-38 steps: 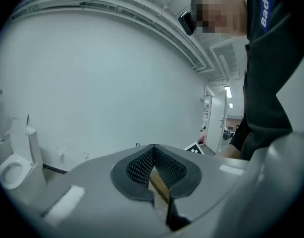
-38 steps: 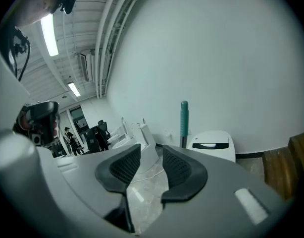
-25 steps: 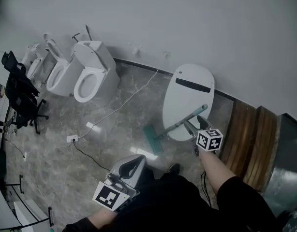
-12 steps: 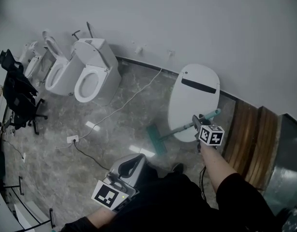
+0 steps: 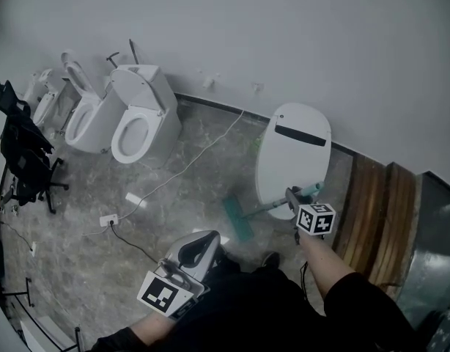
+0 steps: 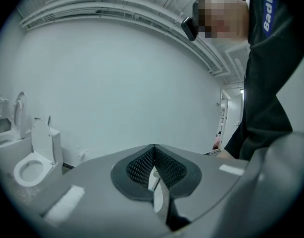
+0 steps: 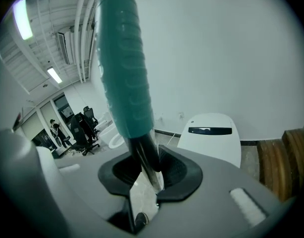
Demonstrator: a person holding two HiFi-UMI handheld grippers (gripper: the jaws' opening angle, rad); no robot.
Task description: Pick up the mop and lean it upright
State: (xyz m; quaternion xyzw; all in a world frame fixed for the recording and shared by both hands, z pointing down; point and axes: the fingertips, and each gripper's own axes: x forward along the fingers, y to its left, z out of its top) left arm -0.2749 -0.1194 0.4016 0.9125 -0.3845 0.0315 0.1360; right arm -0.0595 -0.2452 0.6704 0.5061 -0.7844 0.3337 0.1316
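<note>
The mop [image 7: 125, 68] is caught but not yet raised. Its head [image 5: 237, 220] lies on the floor [image 5: 181, 204], and its shaft slants up past the near edge of the closed toilet [image 5: 293, 152] to the teal grip. The right gripper [image 5: 292, 196] has just been closing its jaws, and they now stand narrow on the dark shaft just below that grip. The pick-up has begun. Judging by the slant, the swing to upright and the lean against something are still to come.

The left gripper [image 5: 201, 242] hangs low by the person's body with its jaws together and nothing between them.

The wall [image 5: 283, 35] behind offers a bare stretch between the closed toilet and the open toilets [image 5: 130, 127]. A cable [image 5: 188, 163] crosses the floor there, and the head could snag on it. The wooden steps [image 5: 375, 204] stand close on the right, so room is tight on that side. The floor to the left of the head is open.
</note>
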